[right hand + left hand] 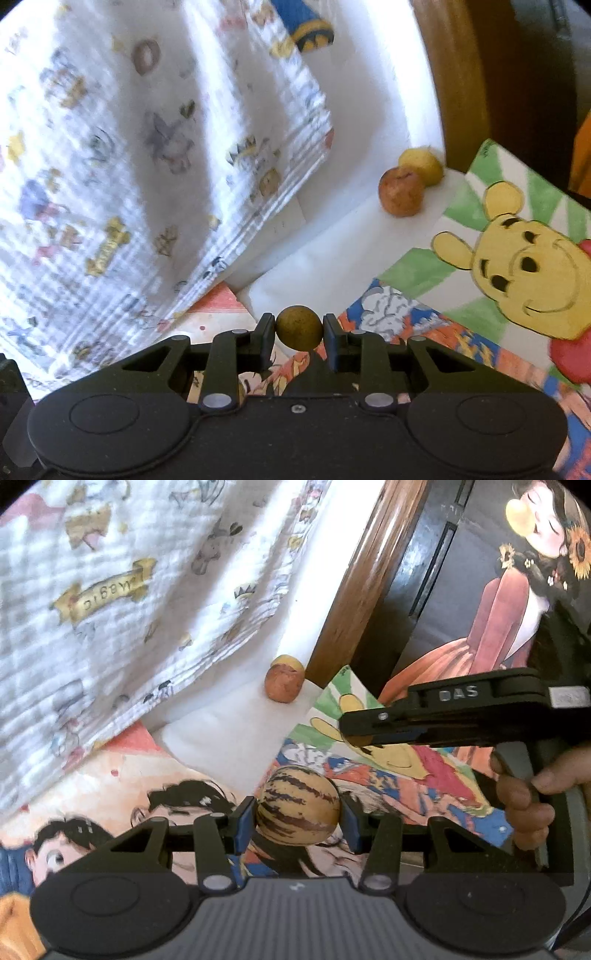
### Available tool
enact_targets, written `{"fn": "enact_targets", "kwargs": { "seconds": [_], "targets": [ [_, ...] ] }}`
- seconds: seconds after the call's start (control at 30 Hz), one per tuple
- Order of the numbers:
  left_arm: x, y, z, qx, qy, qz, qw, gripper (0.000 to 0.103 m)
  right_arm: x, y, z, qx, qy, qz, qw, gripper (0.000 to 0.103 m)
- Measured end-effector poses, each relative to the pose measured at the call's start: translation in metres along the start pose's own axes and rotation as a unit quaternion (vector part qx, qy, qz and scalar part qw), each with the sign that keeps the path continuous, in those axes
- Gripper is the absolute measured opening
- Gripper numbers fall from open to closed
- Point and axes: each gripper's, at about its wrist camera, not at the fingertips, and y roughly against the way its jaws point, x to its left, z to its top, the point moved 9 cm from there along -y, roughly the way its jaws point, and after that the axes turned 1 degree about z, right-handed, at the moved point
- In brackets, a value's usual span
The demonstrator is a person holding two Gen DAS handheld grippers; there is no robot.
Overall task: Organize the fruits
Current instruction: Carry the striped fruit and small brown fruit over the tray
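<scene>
The left gripper (pixel 297 818) pinches a striped yellow melon (pixel 298 805) between its blue pads, above the cartoon pictures (pixel 147 775). The right gripper (pixel 299 332) pinches a small brown round fruit (pixel 299 328) between its two fingers. Farther away, a red apple (pixel 400 192) and a yellow apple (pixel 424 164) touch each other on the white surface (pixel 332 251), near the wooden post (pixel 454 81) and beside the bear picture (pixel 524 266). A printed cloth (pixel 129 147) hangs on the left.

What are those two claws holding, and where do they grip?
The left claw pinches a striped yellow melon-like fruit across its two sides. The right claw pinches a small round brownish fruit, also by its sides.
</scene>
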Motion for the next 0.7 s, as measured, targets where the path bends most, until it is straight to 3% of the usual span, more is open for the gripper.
{"fn": "enact_targets", "kwargs": {
  "seconds": [0.23, 0.7],
  "targets": [
    [-0.028, 0.024, -0.004, -0.002, 0.009, -0.018, 0.9998, 0.052, 0.005, 0.074, -0.01, -0.048, 0.008, -0.01, 0.999, 0.03],
    [-0.096, 0.042, -0.028, 0.003, -0.02, -0.055, 0.9983, 0.052, -0.014, 0.18, -0.071, -0.088, 0.022, -0.06, 0.994, 0.03]
  ]
}}
